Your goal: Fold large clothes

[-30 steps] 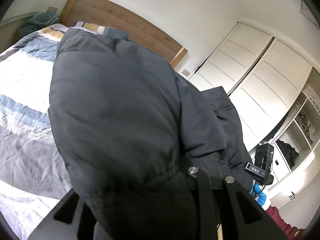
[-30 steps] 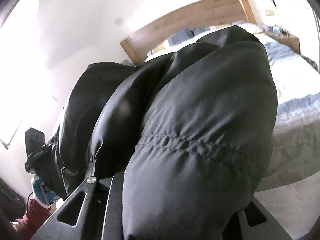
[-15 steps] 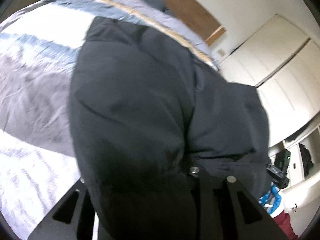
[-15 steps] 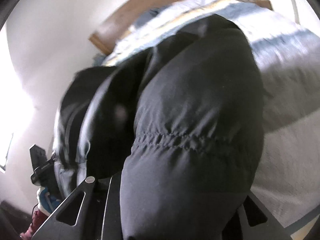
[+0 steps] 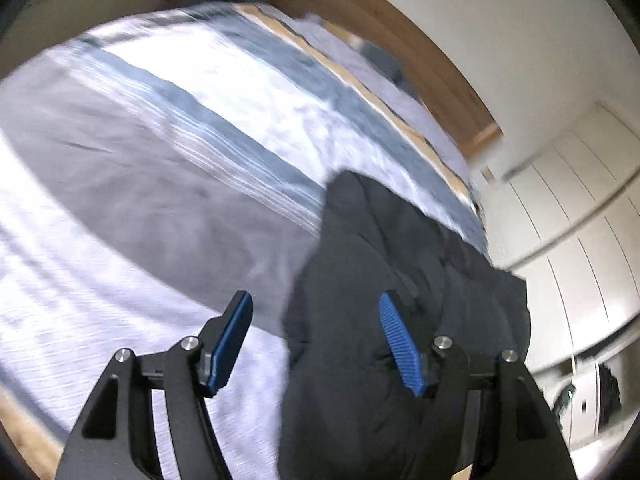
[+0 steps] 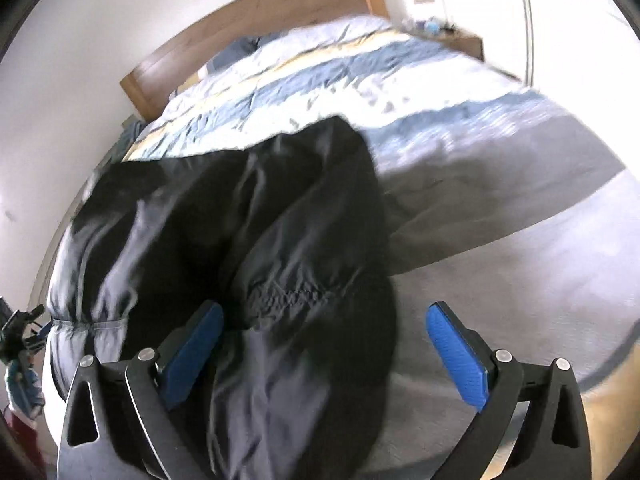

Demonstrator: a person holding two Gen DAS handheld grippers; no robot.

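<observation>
A large black padded jacket (image 5: 384,304) lies on the bed, bunched lengthwise; it also shows in the right wrist view (image 6: 256,240). My left gripper (image 5: 316,320) is open, its blue pads (image 5: 400,344) spread wide, with the jacket's near end lying between and under them. My right gripper (image 6: 324,332) is open too, blue pads (image 6: 456,352) wide apart, the jacket's cuffed end between them. Neither gripper pinches the cloth. Both views are motion-blurred.
The bed (image 5: 132,184) has a striped grey, white and blue cover (image 6: 500,184) and a wooden headboard (image 6: 256,12). White wardrobe doors (image 5: 580,216) stand at the right. A nightstand (image 6: 448,36) sits beyond the bed. The other gripper shows at the left edge (image 6: 16,332).
Both grippers have opened and let go of the jacket. The jacket has dropped from held up in front of the cameras onto the bed.
</observation>
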